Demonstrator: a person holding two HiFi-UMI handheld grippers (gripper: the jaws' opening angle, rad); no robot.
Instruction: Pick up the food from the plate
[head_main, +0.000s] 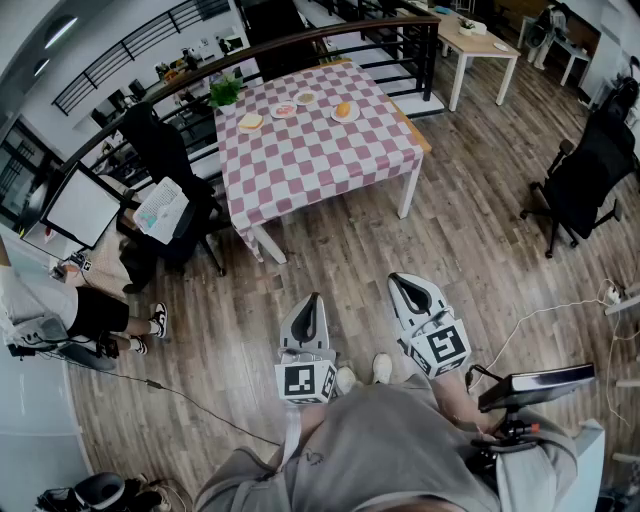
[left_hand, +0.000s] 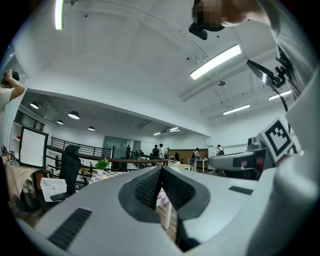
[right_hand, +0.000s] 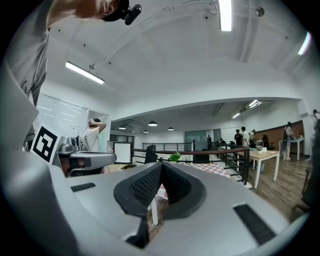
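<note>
Jaws on the left gripper (head_main: 313, 300) are squeezed tight together, with nothing in them. The right gripper (head_main: 402, 283) is squeezed closed and empty too. Both are held low, close to the person's body, over the wood floor (head_main: 470, 260). The table (head_main: 320, 160) with the pink checked cloth is well apart from them, across the floor. Four plates sit along its far side. Orange food (head_main: 344, 108) lies on the plate (head_main: 354, 117) at the right end. No food has been picked up yet. I think the job has hardly begun: the person must go to the table, open a gripper and grab the food.
</note>
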